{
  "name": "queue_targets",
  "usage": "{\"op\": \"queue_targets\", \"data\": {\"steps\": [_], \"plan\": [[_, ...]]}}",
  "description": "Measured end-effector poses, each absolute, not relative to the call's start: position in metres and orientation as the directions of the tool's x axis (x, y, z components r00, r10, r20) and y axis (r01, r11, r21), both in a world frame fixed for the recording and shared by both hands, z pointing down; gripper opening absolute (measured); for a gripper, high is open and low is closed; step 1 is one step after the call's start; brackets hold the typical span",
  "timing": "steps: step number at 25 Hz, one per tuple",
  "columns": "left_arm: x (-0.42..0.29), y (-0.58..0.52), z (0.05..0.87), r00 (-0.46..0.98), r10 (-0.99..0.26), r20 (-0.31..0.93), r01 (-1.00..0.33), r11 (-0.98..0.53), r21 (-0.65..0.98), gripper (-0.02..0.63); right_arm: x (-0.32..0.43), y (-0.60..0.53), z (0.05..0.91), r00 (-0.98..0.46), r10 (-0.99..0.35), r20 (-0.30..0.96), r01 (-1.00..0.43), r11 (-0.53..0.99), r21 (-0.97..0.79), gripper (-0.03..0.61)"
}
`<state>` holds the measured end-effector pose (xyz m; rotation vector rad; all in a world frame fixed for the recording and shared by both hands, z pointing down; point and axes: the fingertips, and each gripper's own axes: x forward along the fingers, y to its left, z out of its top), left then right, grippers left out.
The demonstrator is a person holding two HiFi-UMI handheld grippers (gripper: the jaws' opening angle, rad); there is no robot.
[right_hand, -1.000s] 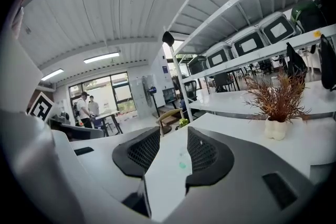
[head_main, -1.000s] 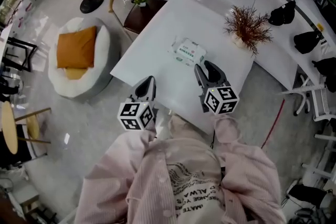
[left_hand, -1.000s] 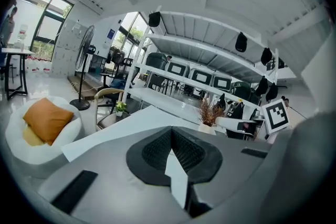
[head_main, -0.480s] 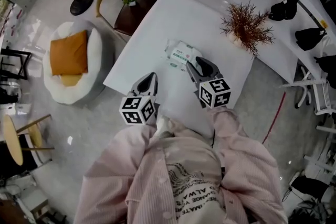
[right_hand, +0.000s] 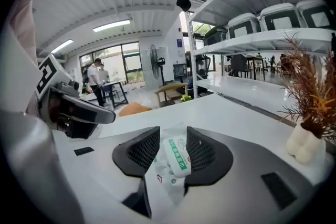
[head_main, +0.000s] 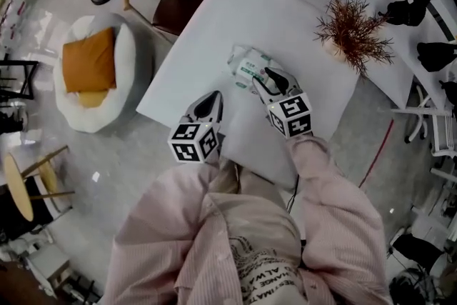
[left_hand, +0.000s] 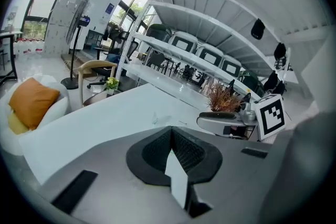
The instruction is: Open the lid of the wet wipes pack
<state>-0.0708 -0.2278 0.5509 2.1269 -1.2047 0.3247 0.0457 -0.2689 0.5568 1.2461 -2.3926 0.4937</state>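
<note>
On bench [head_main: 275,14], wet wipes pack [head_main: 246,65] between parted jaws of right hand-held gripper [head_main: 268,75], left hand-held gripper [head_main: 214,98] jaws together.

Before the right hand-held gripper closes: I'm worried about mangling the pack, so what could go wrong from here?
1. The right hand-held gripper, jaws open, straddles the wet wipes pack at its lid; closing might pinch soft wrapper along with the lid.
2. The left hand-held gripper is shut and apart from the pack, so nothing pins it; pulling the lid could lift the whole pack off the table.
</note>
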Motion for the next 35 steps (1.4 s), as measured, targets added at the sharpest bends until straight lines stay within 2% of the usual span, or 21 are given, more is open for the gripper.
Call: {"op": "queue_targets", "data": {"steps": [7,18,27,35], "plan": [[-0.067,-0.238,0.579,0.565,-0.641,0.519,-0.813,-0.327,0.481,-0.003,0.042,-0.275,0.579,-0.509,-0.666,0.545,-0.796,0.605,-0.004,0.135],[-0.058,-0.243,0.605,0.595,-0.608,0.525,-0.784,-0.295,0.547,-0.003,0.02,-0.273,0.611,-0.502,-0.551,0.666,-0.639,0.756,0.143,0.135],[-0.059,-0.239,0.614,0.601,-0.597,0.532,-0.779,-0.286,0.558,-0.003,0.018,-0.275,0.631,-0.455,-0.504,0.734,-0.587,0.79,0.178,0.133],[-0.059,-0.238,0.614,0.604,-0.594,0.531,-0.777,-0.292,0.558,-0.003,0.019,-0.277,0.632,-0.456,-0.493,0.741,-0.592,0.79,0.162,0.11]]}}
